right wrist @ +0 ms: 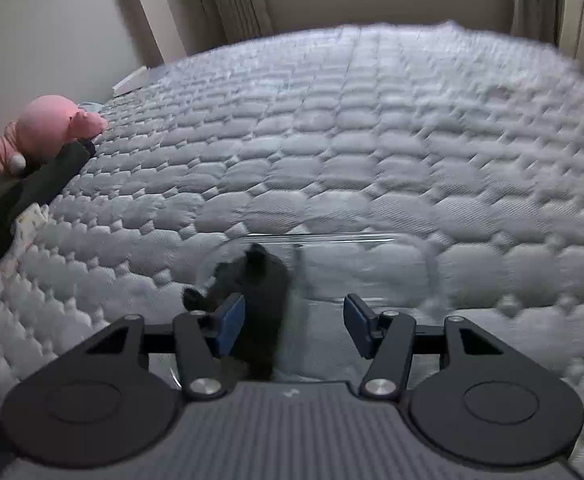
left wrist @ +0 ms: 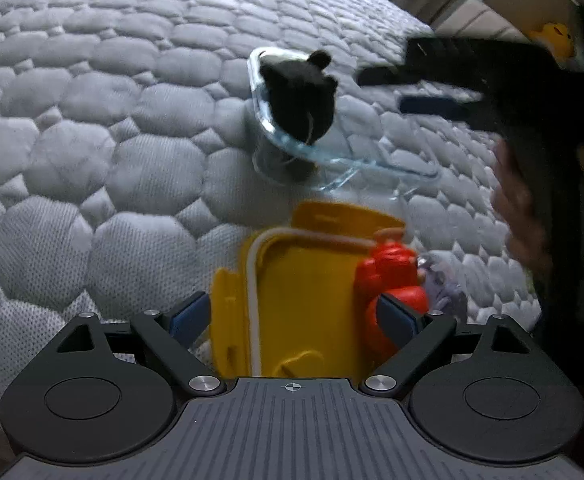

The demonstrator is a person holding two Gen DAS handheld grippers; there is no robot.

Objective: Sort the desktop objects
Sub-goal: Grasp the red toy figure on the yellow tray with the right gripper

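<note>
On the quilted grey mattress (left wrist: 91,128) sits a clear glass container (left wrist: 372,170), rectangular with rounded corners, and inside it at one end lies a black plush toy (left wrist: 298,94) with small round ears. So one item is already in the container; whether it was sorted there or started there cannot be told from this moment.

Nearer the left camera lies a yellow lid (left wrist: 304,280) with a white seal and side latches, flat on the mattress just short of the container. Against its right edge rests a red plastic toy (left wrist: 392,280), and just beyond that a small pale purple object (left wrist: 444,284), too blurred to name. These two lie outside the container, so by my judgement they are what is left to sort, with the lid perhaps to go on last.

The left hand-held gripper (left wrist: 296,316) has its fingers apart, straddling the lid and gripping nothing. The right hand-held gripper (right wrist: 294,326) hovers over the container's near end, fingers also apart and empty, the plush toy just beneath its left finger. Both views are motion-blurred. A pink stuffed animal (right wrist: 47,128) sits well apart at the bed's edge.
</note>
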